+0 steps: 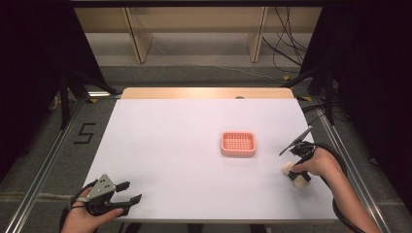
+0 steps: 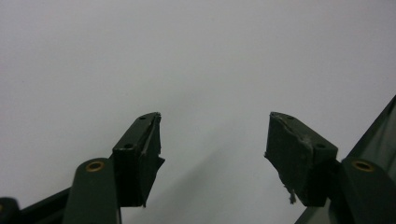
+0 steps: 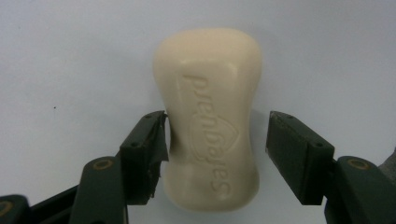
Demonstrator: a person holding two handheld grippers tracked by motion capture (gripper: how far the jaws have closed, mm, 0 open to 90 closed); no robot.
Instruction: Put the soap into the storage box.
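Landmark: pink soap dish (image 1: 238,143), sitting on the white table (image 1: 184,160) a bit right of centre; its slotted tray is lying bare, nothing in it.
Soap bar: cream bar (image 3: 212,116), embossed lettering facing up, lying flat on the table well to the right of the dish & nearer the person; also showing in high view (image 1: 294,174) under the right hand.
Right gripper (image 1: 296,171): hovering over the bar w/ jaws straddling its waist. In right gripper view (image 3: 216,149) the left jaw is sitting at or just against the bar's edge; the right jaw is standing off w/ a visible gap. So partly open, not yet clamping; bar not held.
Left gripper (image 1: 127,192): resting at the table's near edge, well to the left of the dish & nearer the person. In left gripper view (image 2: 215,149) jaws are standing wide apart over bare table; gripping nothing.
Task (inferred, none stated): prob. moving the bar into the dish.
Done so far: approach & alignment on the bar looking complete, judging by jaws bracketing it.
Still left: closing on the bar, lifting, carrying it to the dish, releasing inside.
Progress est.: early; grasp stage only just beginning.
Risk (judgement): bar looking smooth & rounded, so it may be slipping out if pinched off-centre.
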